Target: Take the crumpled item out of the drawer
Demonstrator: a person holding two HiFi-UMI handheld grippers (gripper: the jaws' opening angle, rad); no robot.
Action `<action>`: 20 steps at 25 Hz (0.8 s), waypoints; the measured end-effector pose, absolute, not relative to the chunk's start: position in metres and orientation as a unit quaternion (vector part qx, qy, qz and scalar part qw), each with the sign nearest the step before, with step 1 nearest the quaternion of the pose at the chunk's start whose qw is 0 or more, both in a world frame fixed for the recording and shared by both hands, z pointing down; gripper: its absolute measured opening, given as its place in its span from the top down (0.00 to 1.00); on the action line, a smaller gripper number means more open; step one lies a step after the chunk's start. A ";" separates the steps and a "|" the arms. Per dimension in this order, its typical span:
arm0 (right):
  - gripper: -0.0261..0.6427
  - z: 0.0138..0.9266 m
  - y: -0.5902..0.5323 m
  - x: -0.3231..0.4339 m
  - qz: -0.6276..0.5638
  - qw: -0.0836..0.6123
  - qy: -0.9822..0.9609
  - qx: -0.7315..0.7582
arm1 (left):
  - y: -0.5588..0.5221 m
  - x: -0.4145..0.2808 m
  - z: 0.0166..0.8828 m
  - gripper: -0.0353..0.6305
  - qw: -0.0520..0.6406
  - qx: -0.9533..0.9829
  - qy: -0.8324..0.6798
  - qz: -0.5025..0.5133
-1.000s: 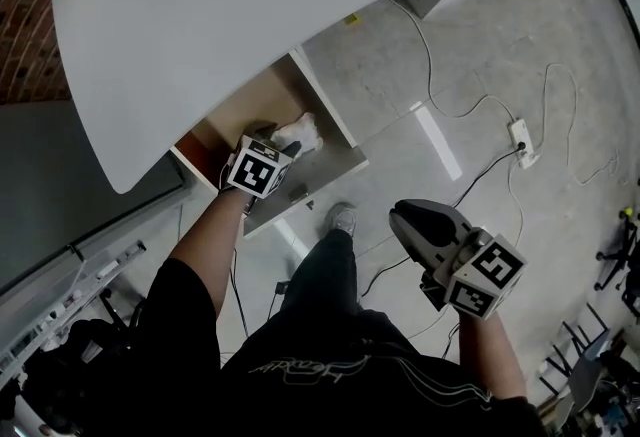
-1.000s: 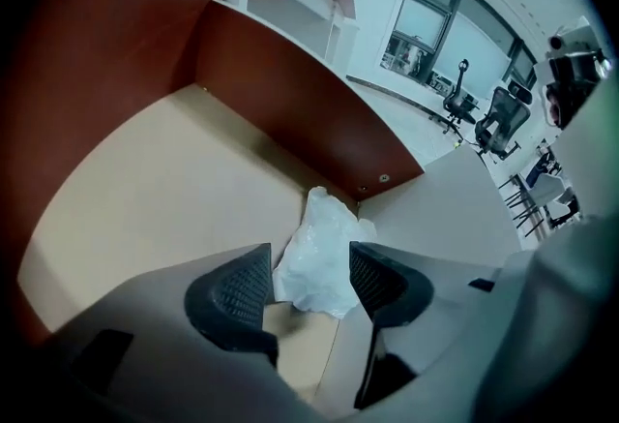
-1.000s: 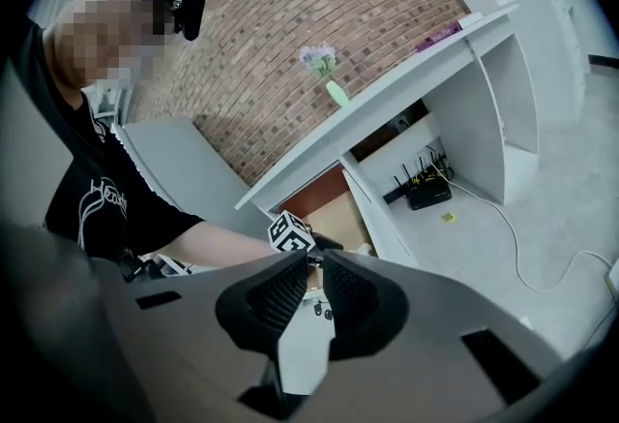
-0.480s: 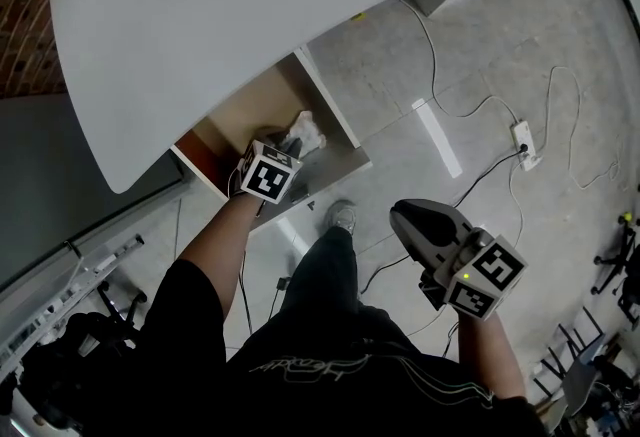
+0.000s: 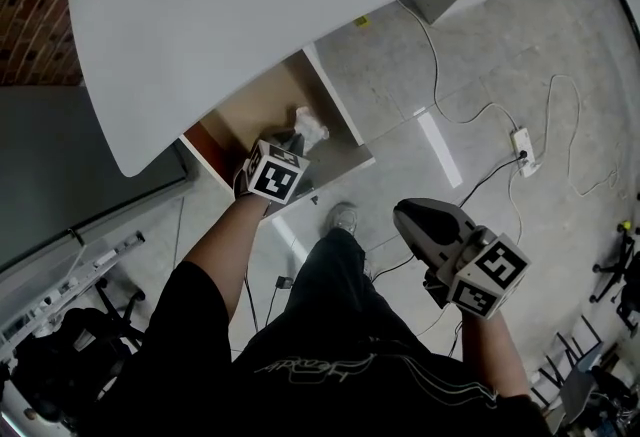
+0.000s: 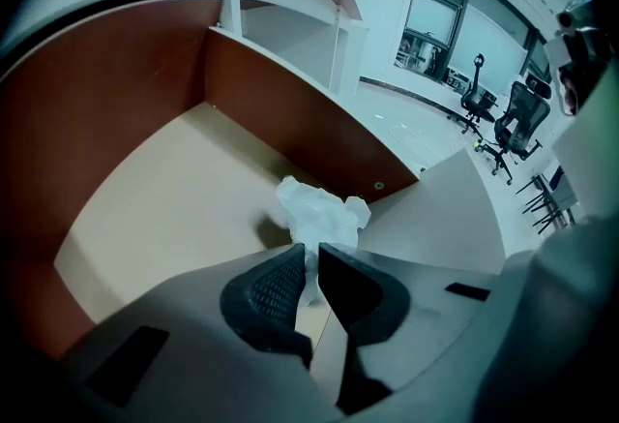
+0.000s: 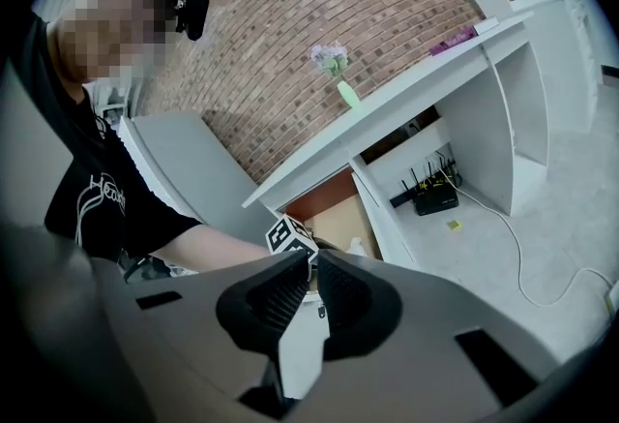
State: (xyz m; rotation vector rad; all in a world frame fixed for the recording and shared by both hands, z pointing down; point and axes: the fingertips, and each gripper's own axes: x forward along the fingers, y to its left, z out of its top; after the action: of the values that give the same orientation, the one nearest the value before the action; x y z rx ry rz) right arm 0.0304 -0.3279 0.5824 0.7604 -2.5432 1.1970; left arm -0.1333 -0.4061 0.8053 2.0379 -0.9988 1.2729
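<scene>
Jaws of the left hand-held gripper [image 6: 309, 264] were closing on the crumpled item [image 6: 320, 210], and a thin lower fold of it sat pinched between the two ribbed pads. The rest of the white wad bulged just ahead of the jaw tips and slightly above them. It rested on the pale bottom of the open drawer [image 6: 155, 208], whose brown back wall lay further ahead and whose side wall was off to the gripper's left. The drawer stood pulled out from under the white desk [image 5: 300, 15], which overhung it.

The wad looked like loose paper or tissue; which of the two could not be told. Either way it would probably be very light, soft and easily squashed, with no firm edge. Once caught, it seemed unlikely to slip off ribbed pads. The weak point was likely the hold itself: only a narrow tail was between the pads, and so thin a fold might tear or pull free under a quick lift. A bite deeper into the bulk ahead of the tips would have been the safer place to take it, though so light a thing might well come up by its tail.

The right hand-held gripper [image 7: 311, 266] hung well behind and to the right of the left one, over the bare floor [image 5: 480, 65], its jaws together with nothing between them.
</scene>
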 end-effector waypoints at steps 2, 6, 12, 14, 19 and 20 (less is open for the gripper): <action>0.88 0.570 -0.327 0.030 0.414 0.094 -0.868 0.259 | -0.405 -0.134 0.791 0.86 0.266 0.753 -0.383 0.464; 0.88 0.548 -0.316 0.032 0.407 0.089 -0.874 0.250 | -0.396 -0.136 0.755 0.86 0.271 0.748 -0.411 0.446; 0.88 0.505 -0.286 0.037 0.381 0.096 -0.889 0.235 | -0.379 -0.130 0.675 0.86 0.268 0.757 -0.446 0.396; 0.88 0.485 -0.276 0.039 0.374 0.091 -0.893 0.232 | -0.365 -0.127 0.643 0.86 0.278 0.756 -0.459 0.373; 0.88 0.433 -0.258 0.043 0.340 0.076 -0.909 0.229 | -0.328 -0.111 0.564 0.86 0.300 0.760 -0.492 0.299; 0.88 0.423 -0.254 0.043 0.333 0.074 -0.911 0.230 | -0.319 -0.107 0.549 0.86 0.305 0.764 -0.494 0.281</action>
State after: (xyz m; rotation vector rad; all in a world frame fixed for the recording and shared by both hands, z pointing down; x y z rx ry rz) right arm 0.0434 -0.2536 0.4226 0.6911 -2.7367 0.9994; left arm -0.1070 -0.3190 0.5493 2.0234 -1.3072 0.7446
